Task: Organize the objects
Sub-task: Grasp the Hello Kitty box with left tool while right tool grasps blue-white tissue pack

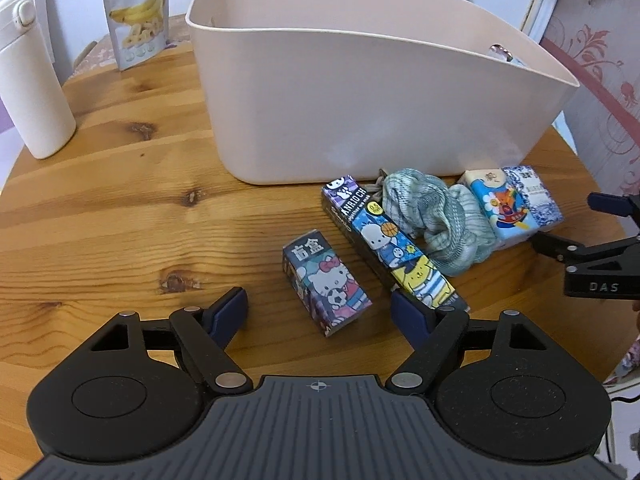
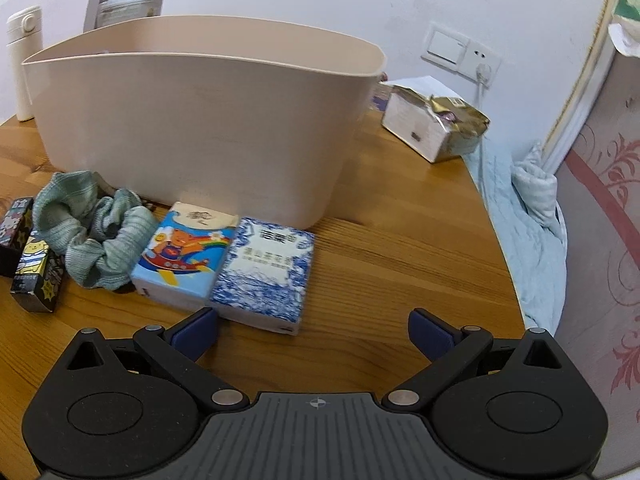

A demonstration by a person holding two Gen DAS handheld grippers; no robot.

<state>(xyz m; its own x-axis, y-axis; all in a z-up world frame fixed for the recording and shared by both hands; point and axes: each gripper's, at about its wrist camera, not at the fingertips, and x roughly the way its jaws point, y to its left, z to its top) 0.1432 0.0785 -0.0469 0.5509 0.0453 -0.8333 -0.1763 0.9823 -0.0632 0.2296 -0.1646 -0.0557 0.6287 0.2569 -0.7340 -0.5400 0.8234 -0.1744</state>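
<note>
Now, your left gripper (image 1: 320, 312): jaws wide, holding nothing; cartoon box (image 1: 326, 282) lies between the pads, untouched.
Right gripper (image 2: 312, 330): jaws wide, empty; blue tissue pack (image 2: 264, 278) just ahead.
Room: bare wood right of the packs, table (image 2: 400, 248) edge near.
Bin (image 1: 360, 96): behind the row.

A tall white bottle with a flip lid (image 1: 30, 76) stands on the round wooden tabletop (image 1: 120, 208). A white wall switch (image 2: 448, 45) is on the wall, with a light blue blanket (image 2: 516, 232) beside the tabletop.

Two cartoon boxes (image 1: 326, 280), two tissue packs (image 2: 184, 258), one scrunchie (image 1: 436, 220), one bin (image 1: 360, 92).
</note>
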